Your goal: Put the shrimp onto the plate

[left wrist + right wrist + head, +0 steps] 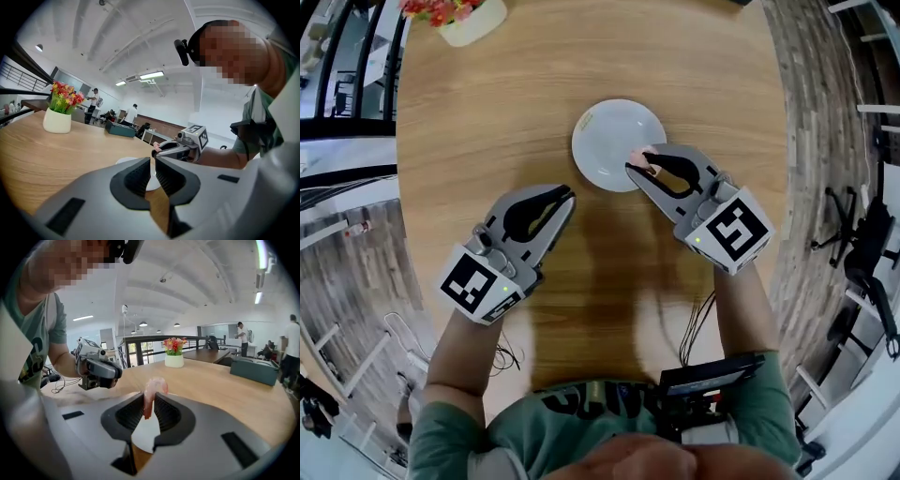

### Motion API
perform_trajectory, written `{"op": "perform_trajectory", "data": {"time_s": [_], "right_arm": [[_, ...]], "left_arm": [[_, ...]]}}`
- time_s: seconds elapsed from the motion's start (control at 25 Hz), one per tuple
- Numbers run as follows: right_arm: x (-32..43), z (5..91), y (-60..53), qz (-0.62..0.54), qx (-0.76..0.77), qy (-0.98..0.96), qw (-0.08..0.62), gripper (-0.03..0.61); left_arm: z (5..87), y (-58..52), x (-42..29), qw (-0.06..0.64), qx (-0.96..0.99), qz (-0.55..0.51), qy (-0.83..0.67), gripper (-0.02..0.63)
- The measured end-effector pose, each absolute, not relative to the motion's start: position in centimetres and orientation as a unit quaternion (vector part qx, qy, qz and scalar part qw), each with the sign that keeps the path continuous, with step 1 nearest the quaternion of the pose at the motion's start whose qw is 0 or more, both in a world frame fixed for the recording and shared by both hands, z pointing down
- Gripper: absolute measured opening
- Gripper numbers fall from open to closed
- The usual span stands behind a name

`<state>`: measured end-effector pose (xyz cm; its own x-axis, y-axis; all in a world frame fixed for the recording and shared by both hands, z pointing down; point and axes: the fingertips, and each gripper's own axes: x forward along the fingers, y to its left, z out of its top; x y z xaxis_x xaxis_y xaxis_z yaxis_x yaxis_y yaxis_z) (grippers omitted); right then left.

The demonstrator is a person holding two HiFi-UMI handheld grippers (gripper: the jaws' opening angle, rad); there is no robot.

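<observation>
Pink shrimp (151, 397) hangs upright in the right gripper (639, 164)'s clamped jaws, over the plate (605, 141)'s edge. Off the plate, the left gripper (567, 195)'s jaws sit together, empty.

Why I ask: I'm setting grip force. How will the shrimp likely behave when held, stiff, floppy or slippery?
Probably light: a narrow pinch by the right gripper holds the shrimp above the plate. Likely fairly firm, not floppy: its curled end stands above the jaws unsupported. Its smooth pink surface may be slippery, though I can't confirm.
</observation>
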<state>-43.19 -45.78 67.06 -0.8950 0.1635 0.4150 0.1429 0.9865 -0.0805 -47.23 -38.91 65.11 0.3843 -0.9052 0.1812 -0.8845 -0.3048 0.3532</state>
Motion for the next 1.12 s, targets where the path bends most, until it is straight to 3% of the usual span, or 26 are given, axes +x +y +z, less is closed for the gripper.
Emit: {"op": "perform_trajectory", "data": {"time_s": [0.76,1.12], "right_arm": [[-47.5,72.9,-48.1,-0.086,-0.101,-0.937,0.323,0.061],[-47.7,73.7,-48.5,-0.124,-0.088,-0.927,0.343,0.061]], "left_arm": [[66.6,-39.0,-46.7,0.199,0.821,-0.006,-0.535,0.037],[67.2,-38.6,-46.5,0.196,0.827,0.007,-0.527,0.037]]}}
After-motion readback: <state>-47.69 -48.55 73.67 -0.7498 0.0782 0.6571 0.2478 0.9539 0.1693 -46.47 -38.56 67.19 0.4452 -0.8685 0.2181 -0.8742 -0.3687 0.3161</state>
